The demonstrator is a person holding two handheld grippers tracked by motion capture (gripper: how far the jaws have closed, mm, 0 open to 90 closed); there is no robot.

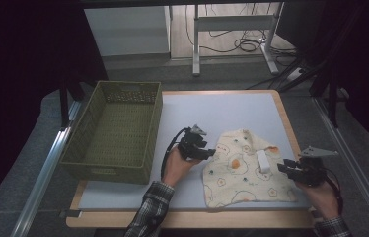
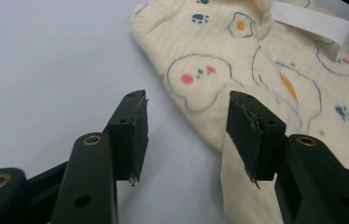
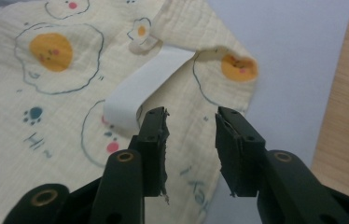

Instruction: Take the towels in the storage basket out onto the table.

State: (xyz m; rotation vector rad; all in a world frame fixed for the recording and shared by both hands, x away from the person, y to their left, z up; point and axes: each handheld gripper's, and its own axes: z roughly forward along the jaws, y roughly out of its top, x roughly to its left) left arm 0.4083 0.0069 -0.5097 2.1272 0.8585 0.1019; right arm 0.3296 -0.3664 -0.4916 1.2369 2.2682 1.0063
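Crinkled cotton cloth (image 1: 244,168); matt table (image 1: 222,111); woven basket (image 1: 116,131).

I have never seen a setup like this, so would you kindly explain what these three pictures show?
A person sits at a table and holds a hand tool with two black jaws in each hand. One picture looks down from above; the other two come from small cameras riding on each tool, looking along its jaws. On the table lie a green basket and a cream cloth printed with fried eggs, with a white label on it. The left gripper is at the cloth's left edge, the right gripper at its right. Both stand open above the cloth, and nothing is held.
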